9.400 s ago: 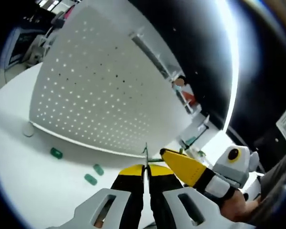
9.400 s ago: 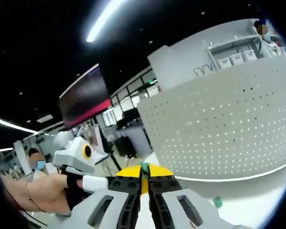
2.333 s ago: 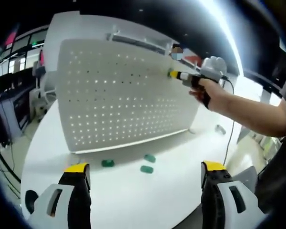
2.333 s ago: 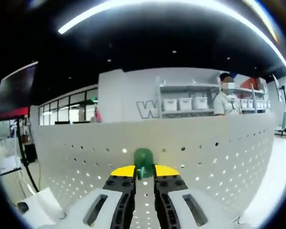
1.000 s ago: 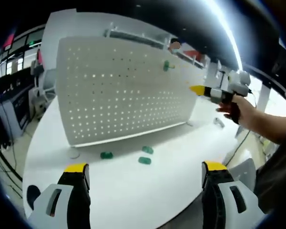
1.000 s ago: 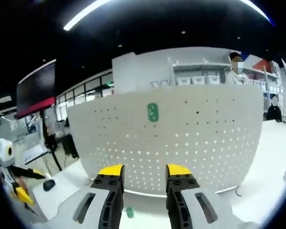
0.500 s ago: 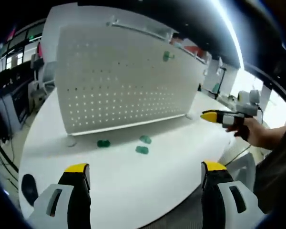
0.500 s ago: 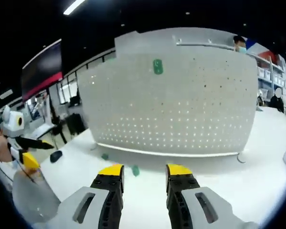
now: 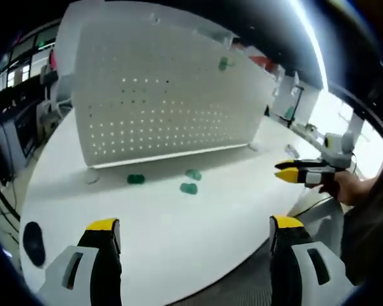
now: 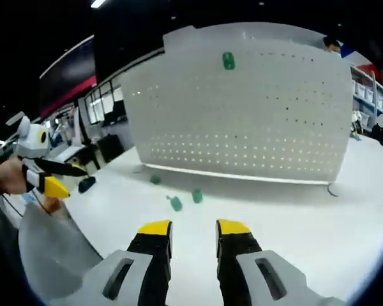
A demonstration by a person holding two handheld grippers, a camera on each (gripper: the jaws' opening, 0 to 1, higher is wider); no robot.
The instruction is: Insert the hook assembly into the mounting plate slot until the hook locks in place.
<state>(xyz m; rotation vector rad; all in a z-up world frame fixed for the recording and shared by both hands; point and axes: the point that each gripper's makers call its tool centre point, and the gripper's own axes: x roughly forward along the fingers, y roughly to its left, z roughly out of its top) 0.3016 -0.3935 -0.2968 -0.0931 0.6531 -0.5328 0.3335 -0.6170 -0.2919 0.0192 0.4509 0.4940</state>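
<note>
Now the green hook (image 10: pixel 228 61) sits high on the white perforated plate (image 10: pixel 255 121) standing on the white surface (image 9: pixel 198 217). Three green pieces (image 9: pixel 189 188) lie loose before the plate. The left gripper (image 9: pixel 195 229) and right gripper (image 10: pixel 193 227) hang back, fingers apart, holding nothing.

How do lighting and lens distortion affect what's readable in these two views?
Left gripper view: the fisheye bows the white pegboard; a ceiling light strip flares, and the far table edge washes out. Right gripper view: the pegboard bulges outward, its holes glow with light from behind, and the green hook stays readable, though soft.
</note>
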